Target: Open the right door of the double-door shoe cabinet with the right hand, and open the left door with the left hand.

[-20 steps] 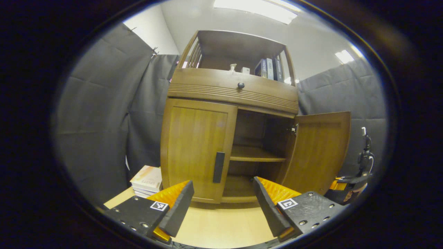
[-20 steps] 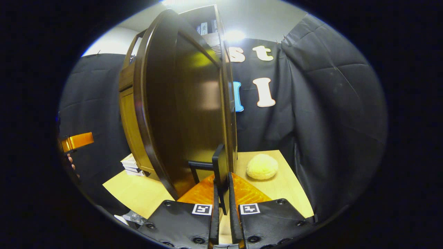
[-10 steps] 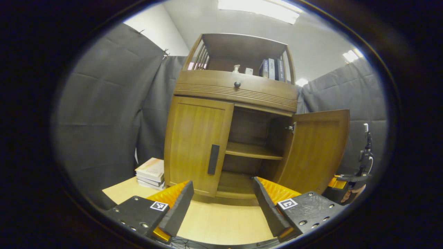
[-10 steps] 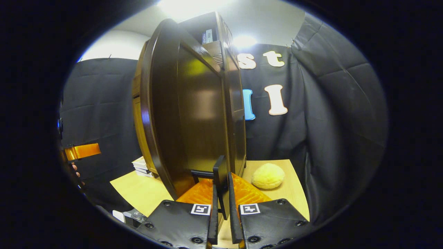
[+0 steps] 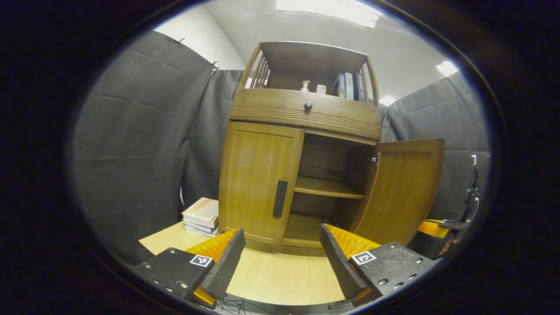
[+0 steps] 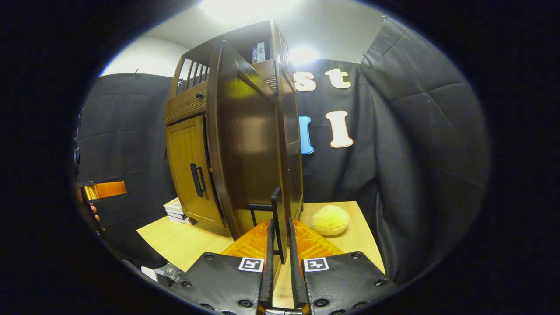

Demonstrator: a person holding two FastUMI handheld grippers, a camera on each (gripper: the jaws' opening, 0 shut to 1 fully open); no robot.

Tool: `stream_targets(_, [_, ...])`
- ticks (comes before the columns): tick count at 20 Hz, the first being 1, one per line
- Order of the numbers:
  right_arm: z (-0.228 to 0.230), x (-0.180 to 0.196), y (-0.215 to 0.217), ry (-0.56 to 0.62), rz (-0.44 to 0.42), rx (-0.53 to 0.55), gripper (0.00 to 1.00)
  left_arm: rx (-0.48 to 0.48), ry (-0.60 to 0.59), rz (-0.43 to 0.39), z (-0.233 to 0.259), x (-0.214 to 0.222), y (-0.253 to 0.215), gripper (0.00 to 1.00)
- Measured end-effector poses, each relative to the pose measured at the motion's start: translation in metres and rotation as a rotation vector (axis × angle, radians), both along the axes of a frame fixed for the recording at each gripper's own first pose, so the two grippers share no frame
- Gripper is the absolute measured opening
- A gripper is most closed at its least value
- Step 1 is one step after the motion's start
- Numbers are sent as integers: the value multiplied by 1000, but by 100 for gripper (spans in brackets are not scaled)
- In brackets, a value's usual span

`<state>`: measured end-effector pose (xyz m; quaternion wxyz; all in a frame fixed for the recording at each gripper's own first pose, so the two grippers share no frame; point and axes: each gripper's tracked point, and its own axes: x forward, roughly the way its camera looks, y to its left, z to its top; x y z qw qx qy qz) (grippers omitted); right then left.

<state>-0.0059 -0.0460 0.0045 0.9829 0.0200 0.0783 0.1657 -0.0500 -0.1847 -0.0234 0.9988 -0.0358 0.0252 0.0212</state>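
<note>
The wooden shoe cabinet point(image 5: 306, 113) stands on a light wooden floor. Its left door point(image 5: 260, 183) is closed, with a dark vertical handle point(image 5: 280, 198) on its inner edge. The right door point(image 5: 400, 188) is swung wide, baring two shelves inside. My left gripper point(image 5: 281, 231) hangs open some way in front of the cabinet, touching nothing. In the right gripper view, my right gripper point(image 6: 280, 227) is shut on the right door's dark handle point(image 6: 276, 210), with the door point(image 6: 249, 144) seen edge-on. The left door point(image 6: 186, 170) and the left gripper point(image 6: 103, 190) lie farther left.
A stack of books point(image 5: 201, 216) lies on the floor left of the cabinet. A pale yellow round cushion point(image 6: 330, 220) sits on the floor right of the open door. Black cloth walls close in both sides. Books and small items stand on the top shelf point(image 5: 345, 85).
The right door has swung a little wider with my right gripper on its handle. My left gripper has drawn back slightly from the cabinet and stays open.
</note>
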Motion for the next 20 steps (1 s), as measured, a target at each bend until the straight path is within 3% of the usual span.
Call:
stream_targets(1, [3,-5,-7,-13,-36,-18,19,3,2,-9,1,3,4,100])
stream_targets(4, [6,-28,-8,-5,-95,-36,6,11,19,-39,-2,13,17,100])
stream_targets(6, [8,-46,1,16,-128,-36,5,6,26,-66,-4,20,27,100])
stream_targets(9, [18,-68,33,29,-166,-11,6,-17,42,-119,-6,32,42,100])
stream_targets(10, [21,-71,49,28,-169,0,16,-33,41,-140,-3,36,47,100])
stream_targets(12, [31,-74,83,13,-163,11,6,-56,24,-190,2,45,57,100])
stream_targets(13, [33,-73,94,-1,-174,8,15,-50,14,-208,6,48,64,100])
stream_targets(15, [44,-65,126,-8,-163,8,1,-26,-2,-233,10,50,81,100])
stream_targets(16, [35,-60,141,12,-153,-12,4,-22,-3,-239,9,49,90,100])
stream_targets(17, [35,-57,151,11,-166,-13,0,-25,-3,-249,9,48,97,100])
stream_targets(19, [44,-51,167,-21,-176,7,4,-26,-6,-261,7,48,108,98])
stream_targets(20, [48,-52,176,-30,-185,7,12,-20,-5,-262,4,49,114,100])
